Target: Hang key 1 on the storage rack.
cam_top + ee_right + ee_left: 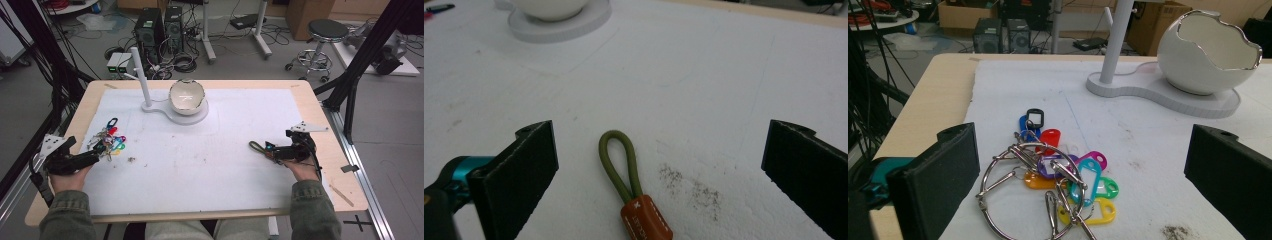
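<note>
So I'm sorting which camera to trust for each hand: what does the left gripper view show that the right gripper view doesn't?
Left gripper view: a bunch of keys with coloured tags on metal rings lies between its open black fingers, with the white post and the egg-shaped bowl's jagged rim beyond.

Right gripper view: an olive cord loop with a brown leather tab lies between its open fingers, untouched.

Both: the white mat, the bowl on its white base, dark specks, fingers spread wide.
</note>
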The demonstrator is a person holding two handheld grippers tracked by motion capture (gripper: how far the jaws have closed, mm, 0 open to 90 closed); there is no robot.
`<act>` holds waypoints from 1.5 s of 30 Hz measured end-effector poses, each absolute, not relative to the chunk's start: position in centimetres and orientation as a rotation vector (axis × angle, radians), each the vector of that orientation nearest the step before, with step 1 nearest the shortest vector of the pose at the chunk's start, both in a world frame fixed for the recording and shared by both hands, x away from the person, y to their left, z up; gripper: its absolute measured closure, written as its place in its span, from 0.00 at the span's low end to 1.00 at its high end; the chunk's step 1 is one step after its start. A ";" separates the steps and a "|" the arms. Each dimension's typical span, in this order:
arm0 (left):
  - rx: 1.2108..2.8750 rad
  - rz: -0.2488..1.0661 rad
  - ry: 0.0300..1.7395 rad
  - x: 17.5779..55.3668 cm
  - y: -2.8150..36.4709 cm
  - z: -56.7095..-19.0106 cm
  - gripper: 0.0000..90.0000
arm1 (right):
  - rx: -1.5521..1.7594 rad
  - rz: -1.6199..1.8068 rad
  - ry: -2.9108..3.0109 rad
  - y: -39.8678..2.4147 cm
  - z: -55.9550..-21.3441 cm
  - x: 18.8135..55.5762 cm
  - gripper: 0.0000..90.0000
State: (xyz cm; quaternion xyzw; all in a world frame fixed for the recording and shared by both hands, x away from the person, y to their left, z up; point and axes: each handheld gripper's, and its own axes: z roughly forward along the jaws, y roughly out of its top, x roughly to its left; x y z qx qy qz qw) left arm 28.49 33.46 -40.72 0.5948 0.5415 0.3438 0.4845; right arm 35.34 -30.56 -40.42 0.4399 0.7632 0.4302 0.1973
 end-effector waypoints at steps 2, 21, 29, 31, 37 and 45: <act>1.449 0.837 1.319 28.5 33.4 -40.7 0.02 | 1.233 1.195 2.149 -30.6 -40.5 35.4 0.01; 1.458 0.832 1.320 28.6 33.4 -40.8 0.02 | 1.258 1.004 2.371 -30.8 -42.2 36.1 0.09; 1.464 0.833 1.320 28.6 33.4 -40.8 0.02 | 1.276 1.009 2.425 -31.0 -42.3 36.2 0.36; 1.461 0.834 1.321 28.6 33.4 -40.8 0.02 | 1.280 1.011 2.425 -31.0 -42.3 36.2 0.38; 1.465 0.833 1.319 28.6 33.4 -40.8 0.02 | 1.283 0.975 2.440 -30.8 -42.6 36.3 0.46; 1.477 0.839 1.321 28.6 33.3 -40.8 0.02 | 1.244 0.899 2.479 -30.2 -43.0 36.4 0.66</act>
